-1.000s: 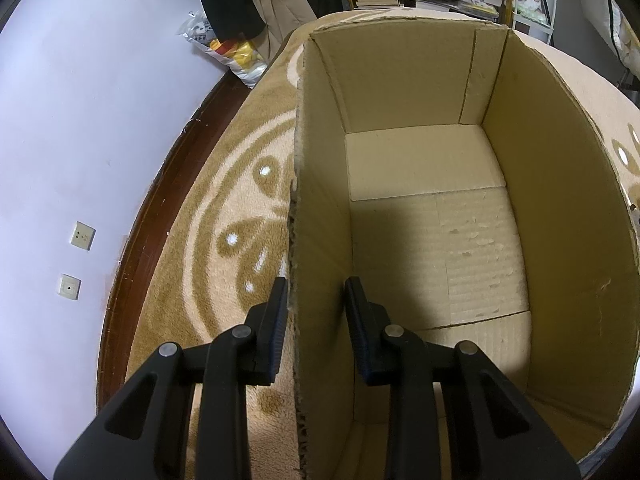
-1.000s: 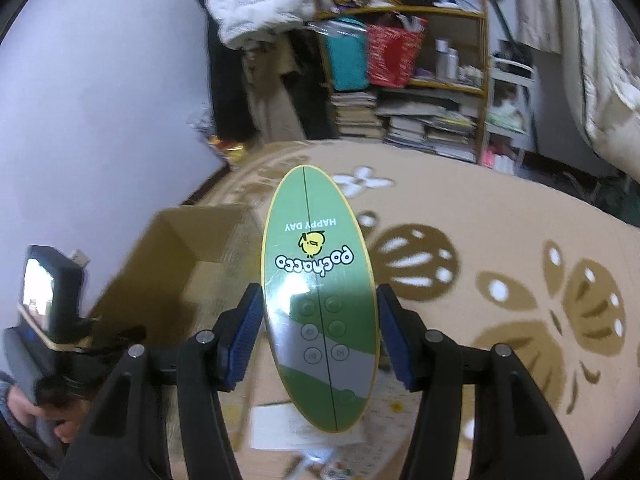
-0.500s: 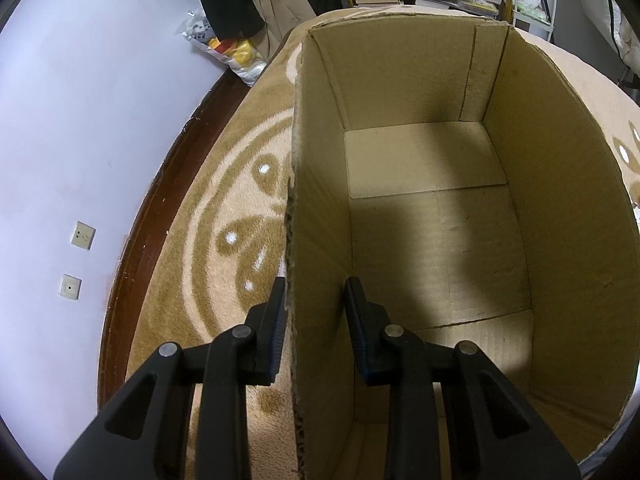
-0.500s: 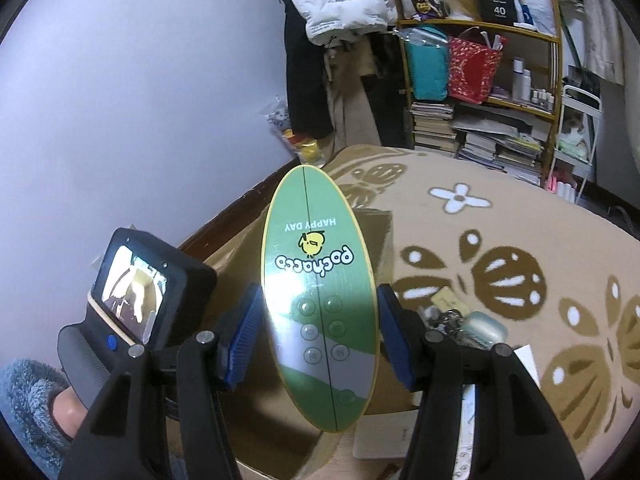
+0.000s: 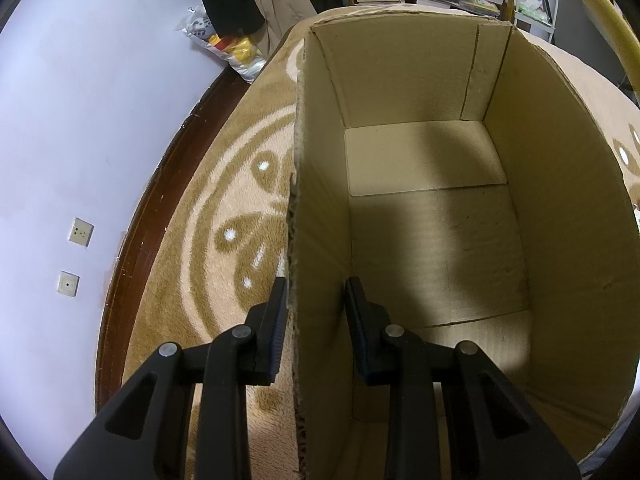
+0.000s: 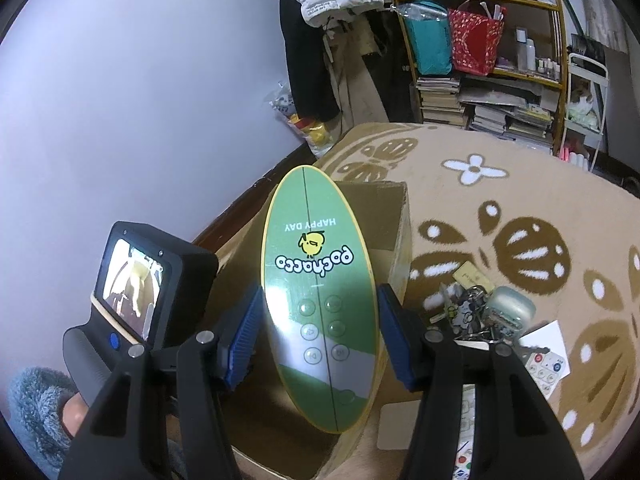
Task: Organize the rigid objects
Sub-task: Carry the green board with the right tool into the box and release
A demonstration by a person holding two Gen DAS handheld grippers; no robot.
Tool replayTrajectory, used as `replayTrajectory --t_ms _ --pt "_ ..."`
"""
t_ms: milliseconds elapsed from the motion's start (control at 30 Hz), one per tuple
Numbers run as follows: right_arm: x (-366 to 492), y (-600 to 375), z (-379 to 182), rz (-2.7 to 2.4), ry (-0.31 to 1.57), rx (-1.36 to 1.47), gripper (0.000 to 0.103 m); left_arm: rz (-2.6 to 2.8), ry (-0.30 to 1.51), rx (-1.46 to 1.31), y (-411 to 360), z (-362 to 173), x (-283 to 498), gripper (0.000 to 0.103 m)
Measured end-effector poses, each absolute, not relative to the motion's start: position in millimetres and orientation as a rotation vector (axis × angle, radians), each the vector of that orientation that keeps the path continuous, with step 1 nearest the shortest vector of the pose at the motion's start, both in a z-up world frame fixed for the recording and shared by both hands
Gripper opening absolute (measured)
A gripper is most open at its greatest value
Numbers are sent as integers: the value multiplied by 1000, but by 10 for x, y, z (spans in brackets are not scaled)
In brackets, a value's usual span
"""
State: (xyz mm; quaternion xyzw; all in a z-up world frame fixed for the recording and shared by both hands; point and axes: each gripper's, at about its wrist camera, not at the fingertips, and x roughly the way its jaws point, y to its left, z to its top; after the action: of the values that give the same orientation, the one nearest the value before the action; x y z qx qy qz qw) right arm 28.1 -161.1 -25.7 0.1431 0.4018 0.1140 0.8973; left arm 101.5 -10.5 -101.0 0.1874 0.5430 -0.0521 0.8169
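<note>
A tan carpet (image 6: 500, 200) with brown and white flower shapes fills the right half of the right wrist view and the lower left of the left wrist view, running up to a pale wall (image 5: 80, 120). On it stands an open cardboard box (image 5: 560, 240), which takes up the centre and right of the left wrist view; only its bare cardboard floor shows inside. A cluttered bookshelf (image 6: 488, 60) occupies the upper right of the right wrist view. The left gripper (image 5: 316, 316), at the bottom centre of its view, is pinched on the box's left wall, one finger outside over the carpet and one inside the box. The right gripper (image 6: 320, 336), low in its frame, clamps a green oval board (image 6: 320, 300) printed with a yellow chick and the words HAPPY DAY, held upright by its two long edges in front of the box; the pads press on both sides. At lower right of that view lie a bunch of keys (image 6: 468, 308), a pale blue-green case (image 6: 512, 308) and a white card (image 6: 544, 356), close together on the carpet.
</note>
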Motion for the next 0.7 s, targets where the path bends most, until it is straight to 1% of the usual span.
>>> replayTrajectory --t_ms 300,533,633,700 --pt "305 -1540 -345 235 871 270 60 -107 1158 399 -104 -1023 1020 29" --pt "270 -1571 -286 218 841 256 61 -106 1159 405 -102 -1032 1013 29" --pt "265 -1609 -268 194 832 242 65 -107 1160 404 -98 -1041 1012 29" --pt "271 -1651 -264 175 829 233 70 -107 1161 404 -97 -1046 1012 29"
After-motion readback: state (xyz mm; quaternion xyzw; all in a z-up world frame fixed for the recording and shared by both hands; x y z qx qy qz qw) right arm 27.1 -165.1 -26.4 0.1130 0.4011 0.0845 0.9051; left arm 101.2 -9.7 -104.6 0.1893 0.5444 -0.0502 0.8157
